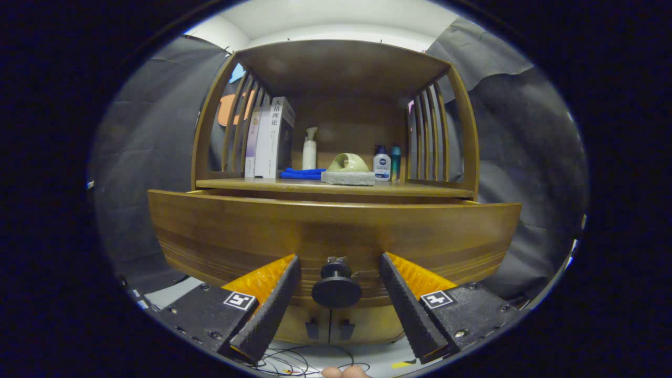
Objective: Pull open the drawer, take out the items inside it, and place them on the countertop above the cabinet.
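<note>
- Gripper view, lower centre: hand-held gripper (336,302) has its fingers spread wide, gripping nothing.
- Black round drawer knob (336,286) sits in the gap between the fingers, clear of both.
- Drawer (336,231) is the wide curved wooden front across mid frame. It stands forward of the cabinet, so it looks pulled out; the inside is hidden from this angle.
- Counter (336,188) is the wooden top just above the drawer, under a slatted wooden hutch.
- On the counter, left to right: upright books (270,139), white pump bottle (310,149), folded blue cloth (302,174), grey sponge block (347,178) with a pale green curved piece (347,163) on top, white bottle with a blue cap (381,164), slim teal bottle (396,163).
- Bottom of frame: thin cables (294,362) on a light floor, and fingertips (344,372) of a person at the very edge.
- Below the drawer, two small dark handles (329,331) side by side on the lower cabinet doors.
</note>
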`<state>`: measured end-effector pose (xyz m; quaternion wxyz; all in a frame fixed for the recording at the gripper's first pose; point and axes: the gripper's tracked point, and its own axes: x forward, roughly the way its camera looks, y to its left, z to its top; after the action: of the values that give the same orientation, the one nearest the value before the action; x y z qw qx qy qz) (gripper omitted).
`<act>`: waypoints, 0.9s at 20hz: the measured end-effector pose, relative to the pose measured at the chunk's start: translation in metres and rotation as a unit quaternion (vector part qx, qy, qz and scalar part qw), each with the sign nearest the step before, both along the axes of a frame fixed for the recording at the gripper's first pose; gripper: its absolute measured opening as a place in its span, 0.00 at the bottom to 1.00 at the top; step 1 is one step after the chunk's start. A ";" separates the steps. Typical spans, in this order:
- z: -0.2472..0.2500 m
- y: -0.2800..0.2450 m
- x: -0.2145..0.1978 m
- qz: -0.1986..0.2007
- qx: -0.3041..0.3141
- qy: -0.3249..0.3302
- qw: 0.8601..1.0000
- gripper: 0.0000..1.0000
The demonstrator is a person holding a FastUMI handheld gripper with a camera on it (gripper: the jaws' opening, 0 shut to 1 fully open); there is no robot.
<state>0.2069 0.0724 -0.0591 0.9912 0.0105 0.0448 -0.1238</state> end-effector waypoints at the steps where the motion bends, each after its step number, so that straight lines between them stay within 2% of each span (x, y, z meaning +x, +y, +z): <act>1: 0.000 -0.001 0.002 0.000 0.000 0.000 1.000 1.00; 13: -0.002 -0.013 0.045 -0.001 -0.023 0.021 1.000 0.99; 18: -0.002 -0.018 0.063 0.003 -0.007 0.028 1.000 1.00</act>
<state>0.2700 0.0544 -0.0608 0.9900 0.0003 0.0721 -0.1211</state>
